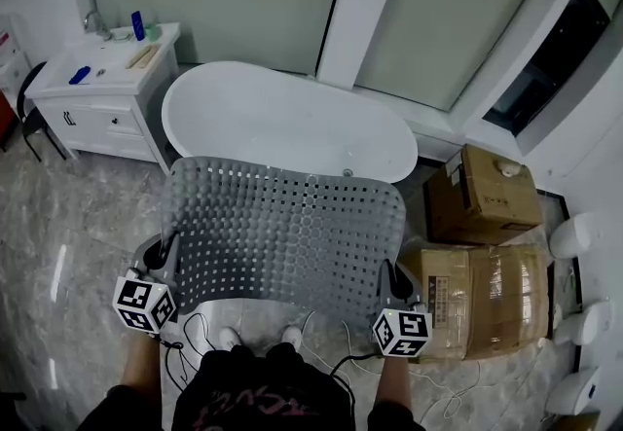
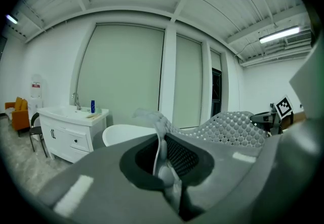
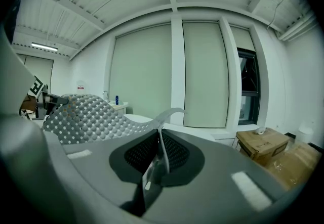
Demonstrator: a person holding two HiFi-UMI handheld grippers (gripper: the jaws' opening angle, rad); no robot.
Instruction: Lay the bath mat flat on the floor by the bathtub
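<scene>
A grey perforated bath mat (image 1: 287, 234) hangs spread out in the air between my two grippers, in front of the white bathtub (image 1: 282, 123). My left gripper (image 1: 167, 264) is shut on the mat's near left corner, and my right gripper (image 1: 392, 285) is shut on its near right corner. In the left gripper view the mat (image 2: 230, 127) edge is pinched between the jaws (image 2: 162, 160) and arches off to the right. In the right gripper view the mat (image 3: 86, 114) runs from the jaws (image 3: 161, 154) off to the left. The mat's far edge overlaps the tub rim in the head view.
A white vanity with sink (image 1: 102, 89) stands left of the tub, a dark chair (image 1: 29, 118) beside it. Two cardboard boxes (image 1: 482, 191) sit on the marble floor (image 1: 68, 244) at the right. Cables (image 1: 448, 390) trail by the person's feet. White fixtures (image 1: 579, 322) line the right wall.
</scene>
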